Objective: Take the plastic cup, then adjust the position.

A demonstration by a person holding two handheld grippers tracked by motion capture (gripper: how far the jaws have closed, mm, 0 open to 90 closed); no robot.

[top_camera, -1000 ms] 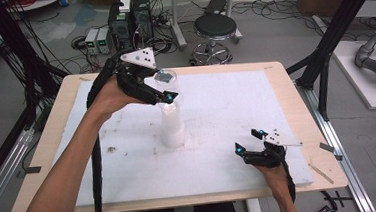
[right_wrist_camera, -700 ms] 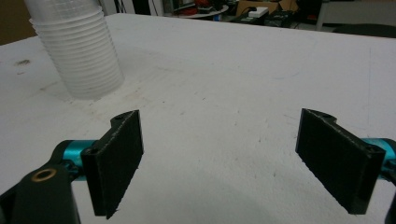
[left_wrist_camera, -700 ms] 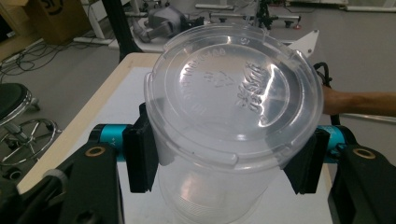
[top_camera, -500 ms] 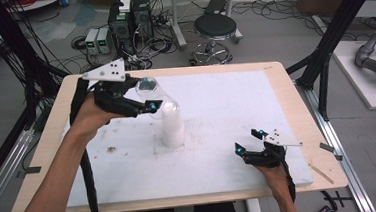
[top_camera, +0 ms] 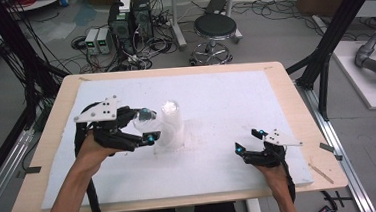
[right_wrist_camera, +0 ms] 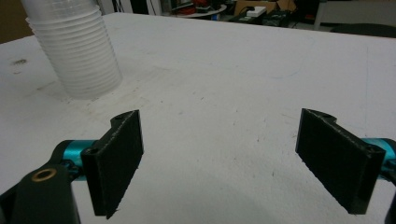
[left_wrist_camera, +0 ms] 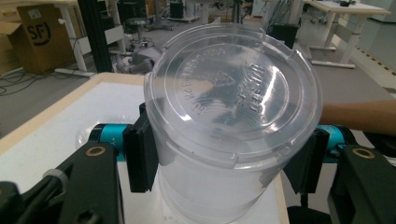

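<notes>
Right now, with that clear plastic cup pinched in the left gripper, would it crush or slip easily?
Probably yes. The clear plastic cup looks thin-walled, so the left gripper could dent it if squeezed harder. Its smooth, glossy sides may slip. It seems very light, and the tall stack of clear cups might tip if bumped.

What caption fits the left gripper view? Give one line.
Left tongs shut on an upturned clear plastic cup.

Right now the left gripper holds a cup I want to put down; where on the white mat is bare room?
The white mat lies bare between the stack of cups and the right gripper, and along its far edge. It is crowded only where the left gripper holds the clear plastic cup beside the stack.
</notes>
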